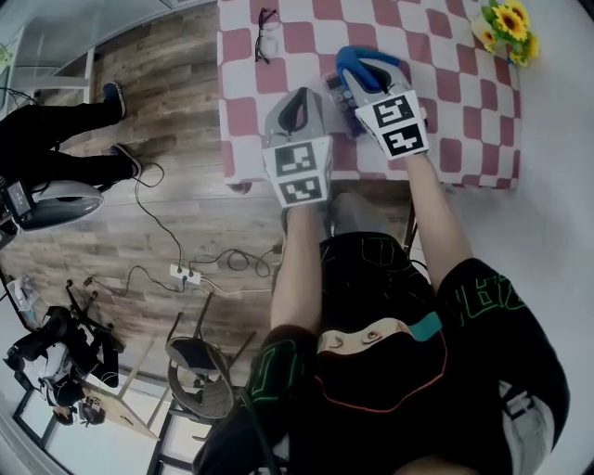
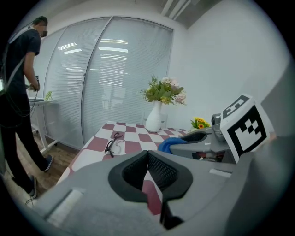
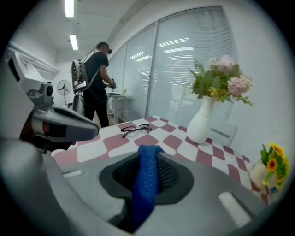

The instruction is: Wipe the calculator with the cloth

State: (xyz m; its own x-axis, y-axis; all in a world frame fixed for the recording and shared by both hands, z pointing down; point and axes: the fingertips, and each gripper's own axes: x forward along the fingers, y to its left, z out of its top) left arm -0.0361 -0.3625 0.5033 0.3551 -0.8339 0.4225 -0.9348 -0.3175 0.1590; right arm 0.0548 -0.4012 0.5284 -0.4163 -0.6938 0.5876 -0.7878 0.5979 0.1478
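My right gripper (image 1: pixel 369 67) hangs over the near middle of the checked table (image 1: pixel 436 56), shut on a blue cloth (image 1: pixel 357 59). In the right gripper view the cloth (image 3: pixel 146 184) runs as a strip between the shut jaws of the right gripper (image 3: pixel 147 156). A small dark calculator (image 1: pixel 338 94) lies just left of that gripper and is mostly hidden by it. My left gripper (image 1: pixel 299 100) sits beside it near the table's front edge. Its jaws meet with nothing between them, as the left gripper (image 2: pixel 148 159) shows in its own view.
Glasses (image 1: pixel 266 35) lie at the table's far left. A white vase of flowers (image 2: pixel 154 117) stands at the back, and small sunflowers (image 1: pixel 509 28) sit at the far right corner. A person in black (image 1: pixel 56 139) stands on the wooden floor to the left, where cables (image 1: pixel 181 269) trail.
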